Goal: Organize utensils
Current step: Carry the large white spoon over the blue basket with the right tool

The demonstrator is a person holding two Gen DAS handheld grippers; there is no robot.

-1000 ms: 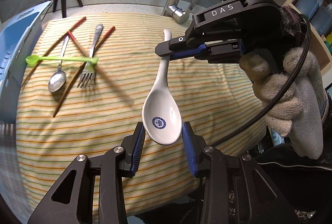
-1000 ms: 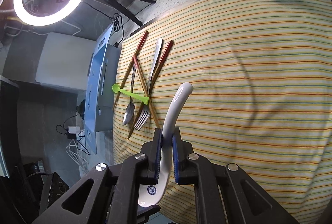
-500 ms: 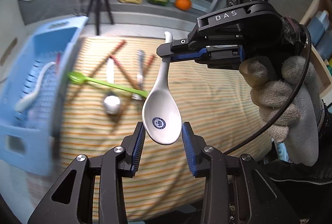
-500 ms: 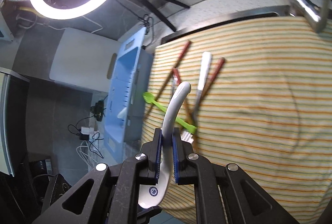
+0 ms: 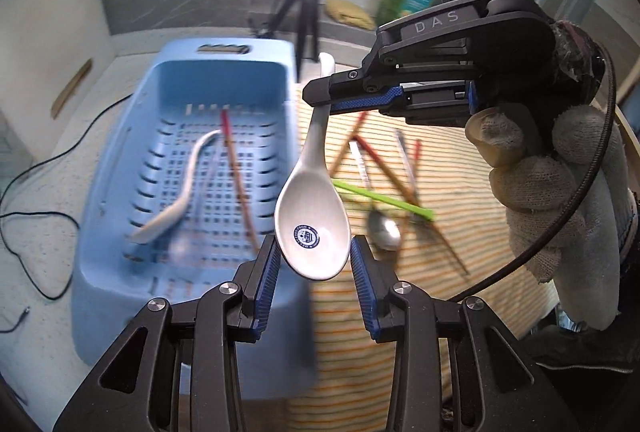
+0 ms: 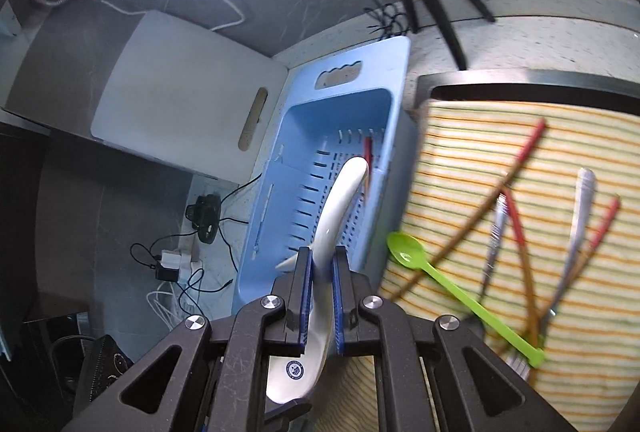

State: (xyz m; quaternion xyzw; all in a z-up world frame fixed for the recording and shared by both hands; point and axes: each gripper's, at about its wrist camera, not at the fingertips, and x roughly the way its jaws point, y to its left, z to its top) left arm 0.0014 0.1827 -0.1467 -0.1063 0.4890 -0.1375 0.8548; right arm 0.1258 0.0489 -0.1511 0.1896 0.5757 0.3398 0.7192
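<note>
The right gripper (image 6: pixel 320 296) is clamped on the white soup spoon's (image 5: pixel 312 228) handle, while the left gripper (image 5: pixel 312 272) brackets its bowl (pads apparently touching, probably steadying it) above the blue basket's (image 5: pixel 120 159) right edge, for dropping inside.

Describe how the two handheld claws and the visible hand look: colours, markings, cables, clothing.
Both claws are matte black with angular, triangle-cutout arms, silver screws and ribbed blue pads. The left claw shows only its two arms. The right claw bears pale "DAS" lettering, a small camera block with a green light on top, and a black cable looping from its rear. The hand on it wears a worn, off-white knitted glove above a dark sleeve.
</note>
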